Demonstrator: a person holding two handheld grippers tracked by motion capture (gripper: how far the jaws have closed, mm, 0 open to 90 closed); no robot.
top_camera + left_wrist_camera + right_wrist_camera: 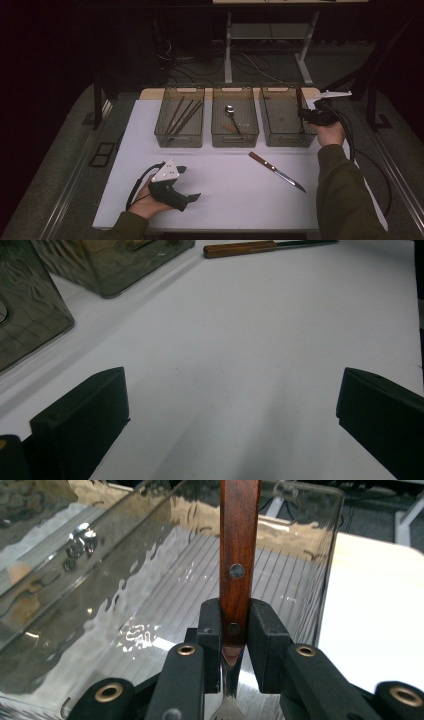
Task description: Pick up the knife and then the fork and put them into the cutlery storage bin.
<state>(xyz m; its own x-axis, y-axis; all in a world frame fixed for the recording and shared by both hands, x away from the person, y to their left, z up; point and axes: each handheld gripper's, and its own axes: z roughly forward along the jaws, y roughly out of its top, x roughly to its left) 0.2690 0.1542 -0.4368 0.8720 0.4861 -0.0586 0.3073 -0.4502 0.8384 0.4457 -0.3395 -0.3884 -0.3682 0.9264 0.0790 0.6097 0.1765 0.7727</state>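
We note the left gripper (pixel 192 183) nearest, low on the white table (pixel 225 200) at its front left, lying tilted in the person's left hand (pixel 145 200) with the grey three-cornered plate on top. In the left gripper view its jaws stand wide apart over bare table with nothing between them.

Right of centre on the table lies a knife (pixel 276 171) with a reddish-brown wooden handle and a slim steel blade, handle toward the bins, tip toward the near right.

Beyond it we see three clear plastic bins in a row at the far edge. The left bin (pixel 179 135) holds several dark chopsticks (pixel 181 116) lying lengthwise. The middle bin (pixel 235 136) holds a metal spoon (pixel 231 116). The right gripper (pixel 303 114) hangs over the right rim of the right bin (pixel 280 137), held by the right hand (pixel 330 132) with the forearm in an olive sleeve reaching forward along the table's right side.

In the right gripper view its jaws are closed tight on a utensil (pixel 239 555) with a dark red-brown wooden handle showing a metal rivet; a metal neck runs down below the jaws. The handle points up and away, above the bin's ribbed floor. We cannot tell what kind of head the utensil has.
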